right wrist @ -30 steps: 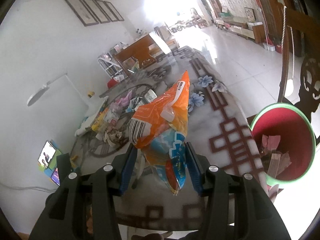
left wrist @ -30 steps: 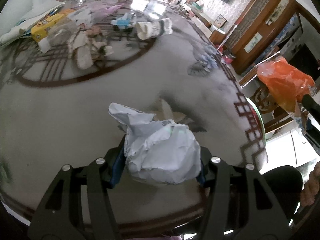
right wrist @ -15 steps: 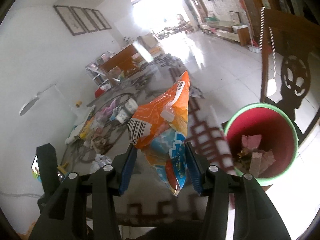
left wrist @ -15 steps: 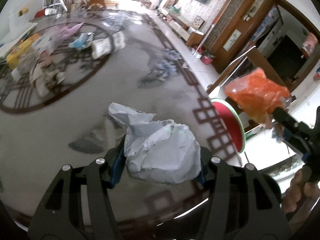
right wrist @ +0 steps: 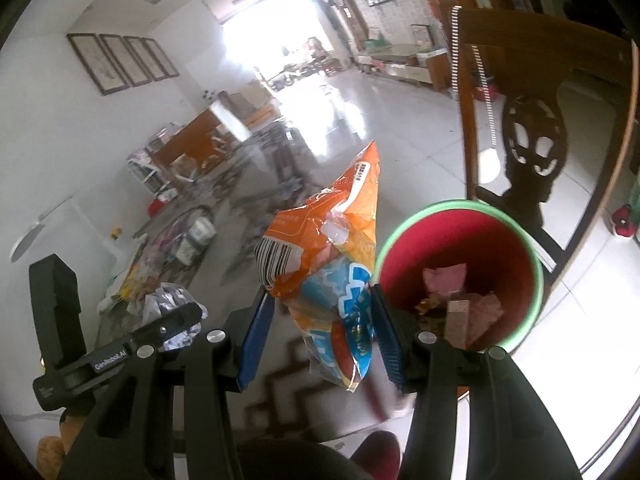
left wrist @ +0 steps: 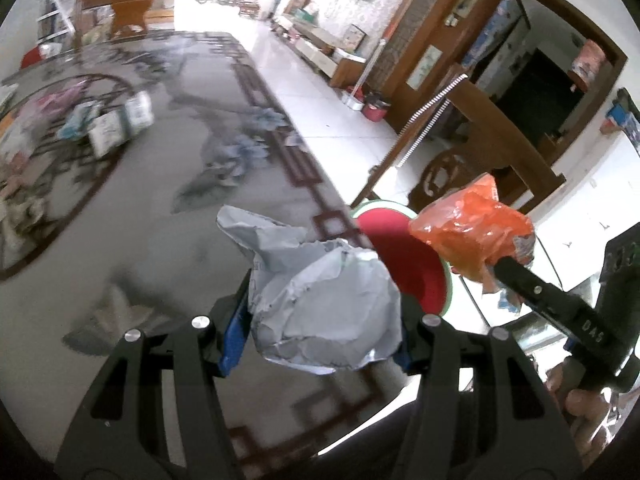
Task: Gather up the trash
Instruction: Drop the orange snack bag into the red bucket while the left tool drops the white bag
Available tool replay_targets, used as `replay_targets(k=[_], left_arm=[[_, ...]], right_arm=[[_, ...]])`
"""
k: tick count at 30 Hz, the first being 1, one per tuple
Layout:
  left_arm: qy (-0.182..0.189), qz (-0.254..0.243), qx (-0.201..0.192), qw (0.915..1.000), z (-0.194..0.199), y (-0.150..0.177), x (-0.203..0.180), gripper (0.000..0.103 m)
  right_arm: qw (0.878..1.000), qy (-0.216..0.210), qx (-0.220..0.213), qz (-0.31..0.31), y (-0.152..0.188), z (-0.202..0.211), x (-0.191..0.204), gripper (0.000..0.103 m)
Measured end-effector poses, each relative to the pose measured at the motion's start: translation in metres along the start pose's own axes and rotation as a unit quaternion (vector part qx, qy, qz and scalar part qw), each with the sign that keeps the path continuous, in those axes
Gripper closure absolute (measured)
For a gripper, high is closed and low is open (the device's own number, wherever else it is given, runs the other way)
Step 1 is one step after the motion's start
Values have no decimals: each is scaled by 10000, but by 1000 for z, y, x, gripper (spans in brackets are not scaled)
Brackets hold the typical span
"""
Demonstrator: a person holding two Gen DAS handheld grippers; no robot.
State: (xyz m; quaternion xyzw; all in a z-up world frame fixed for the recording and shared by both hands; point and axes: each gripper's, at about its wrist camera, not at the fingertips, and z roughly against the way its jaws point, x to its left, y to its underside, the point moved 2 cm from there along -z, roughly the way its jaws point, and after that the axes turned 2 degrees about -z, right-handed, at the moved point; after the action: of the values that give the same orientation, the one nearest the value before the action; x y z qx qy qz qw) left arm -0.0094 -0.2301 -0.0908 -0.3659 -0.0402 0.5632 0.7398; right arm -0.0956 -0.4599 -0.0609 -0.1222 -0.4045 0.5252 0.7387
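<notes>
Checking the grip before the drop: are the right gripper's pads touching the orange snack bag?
Touching. In the right wrist view both blue pads of the right gripper press the orange snack bag.

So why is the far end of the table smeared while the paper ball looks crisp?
Left wrist view: motion blur smears the patterned table; the crumpled grey paper ball rides with the camera. Right wrist view: doorway glare washes out, straight edges bow.

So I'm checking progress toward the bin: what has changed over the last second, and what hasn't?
Both hands swung from over the table toward the red bin; it now sits close beside the right gripper and has come into the left wrist view. Unchanged: the left gripper stays clamped on the crumpled paper, the right on the orange snack bag. Nothing dropped yet.
</notes>
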Motion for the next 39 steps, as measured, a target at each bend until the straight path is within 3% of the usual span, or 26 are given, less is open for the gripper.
replay_targets(k=[13,23,29,31,32,33,35,39], left_arm=[[361,-927,185,9949,-56,-28,-72,49],[592,-1179,577,9896,-99,-34,-104,49],[647,-1279,530,9882,-105,-40,-114,48],[692,-1332,534,9872,-107,-42,-118,41],[716,-1373,516,9866,-108,-43,-120,31],[739,-1415,474,9860,-107,-44,-122,20],[824,-1480,371,9849,-103,-44,-125,18],[947,-1491,330,9837,-95,-43,-125,13]], right_arm=[[9963,549,13,-656,3,-6,-69,54],[9935,749,42,-858,3,-10,-93,54],[9921,867,54,-903,1,-16,-99,54],[9919,883,38,-910,0,-18,-100,53],[9917,900,15,-914,-1,-19,-100,49],[9915,914,5,-925,-2,-20,-100,39],[9907,958,-24,-966,-4,-22,-102,32],[9907,980,-30,-947,-8,-21,-96,32]])
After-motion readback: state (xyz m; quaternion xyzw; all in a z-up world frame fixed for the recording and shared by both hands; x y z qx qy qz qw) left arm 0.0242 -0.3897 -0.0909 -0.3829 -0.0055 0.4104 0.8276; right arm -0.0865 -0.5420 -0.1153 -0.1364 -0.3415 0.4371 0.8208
